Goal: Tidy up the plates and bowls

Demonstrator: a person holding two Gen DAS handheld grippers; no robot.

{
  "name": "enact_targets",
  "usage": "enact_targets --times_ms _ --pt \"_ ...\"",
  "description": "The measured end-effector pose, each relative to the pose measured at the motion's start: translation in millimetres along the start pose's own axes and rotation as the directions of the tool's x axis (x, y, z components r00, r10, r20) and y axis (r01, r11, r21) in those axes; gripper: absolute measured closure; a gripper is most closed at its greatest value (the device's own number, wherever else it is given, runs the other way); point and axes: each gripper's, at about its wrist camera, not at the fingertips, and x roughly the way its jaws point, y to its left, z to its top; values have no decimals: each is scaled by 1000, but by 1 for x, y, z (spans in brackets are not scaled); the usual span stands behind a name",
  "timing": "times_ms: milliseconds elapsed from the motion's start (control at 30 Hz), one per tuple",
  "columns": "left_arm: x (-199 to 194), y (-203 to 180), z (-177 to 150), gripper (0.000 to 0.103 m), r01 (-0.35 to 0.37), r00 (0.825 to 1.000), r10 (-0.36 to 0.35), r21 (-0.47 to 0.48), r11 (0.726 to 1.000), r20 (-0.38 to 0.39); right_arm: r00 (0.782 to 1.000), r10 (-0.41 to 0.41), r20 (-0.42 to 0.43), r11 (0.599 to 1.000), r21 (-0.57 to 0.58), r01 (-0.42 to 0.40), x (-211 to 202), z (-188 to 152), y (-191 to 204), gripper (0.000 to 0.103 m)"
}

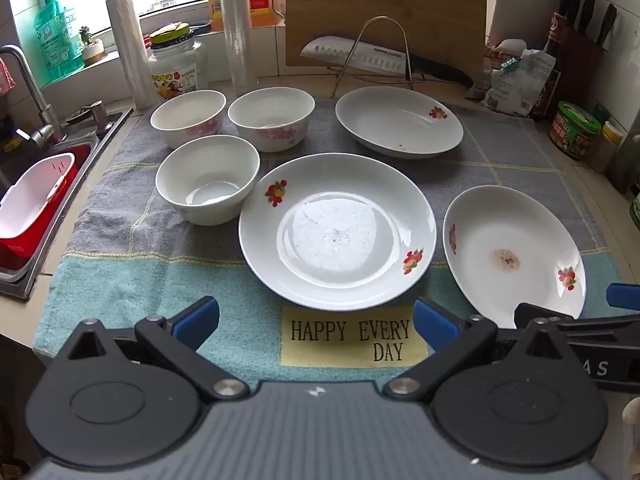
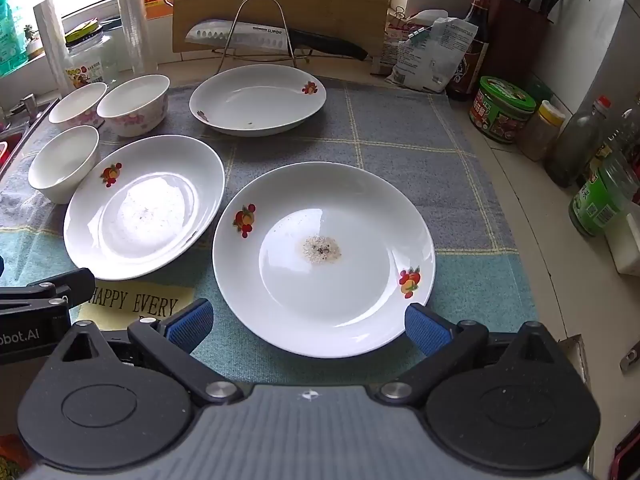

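While your left tool (image 1: 316,322) and right tool (image 2: 308,322) hung wide open and empty, three plates (image 1: 338,232) and three bowls (image 1: 208,180) sat apart on the towel (image 1: 132,272). The stained plate (image 2: 324,256) lay just ahead of your right tool.

We see glossy white glazed plates (image 2: 324,260) and bowls (image 1: 208,180) on a rough woven cloth mat (image 1: 160,272). At the desk's far edge stand a matt wooden board (image 1: 384,8) and a polished metal knife blade (image 1: 352,56).
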Motion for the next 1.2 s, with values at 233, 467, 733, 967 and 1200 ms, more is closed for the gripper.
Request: enact_targets --times_ms 233,467,733,967,1200 --pt "-2 -1 -2 1 -12 1000 12 4 1000 11 1000 2 4 1000 -1 -2 -1 1 -2 0" --pt "-2 -1 -2 1 -14 1000 14 5 1000 8 1000 3 4 1000 -2 -3 0 1 -1 0" --pt "-1 0 -2 1 -13 1000 13 6 1000 7 1000 2 5 1000 -3 -2 0 1 0 0" --pt "-2 -2 1 1 -13 1000 13 5 1000 7 1000 1 6 1000 -5 -1 -1 2 -1 0" --pt "-5 0 -2 1 -16 1000 16 -1 1000 9 1000 4 8 1000 -16 -4 -1 2 1 0"
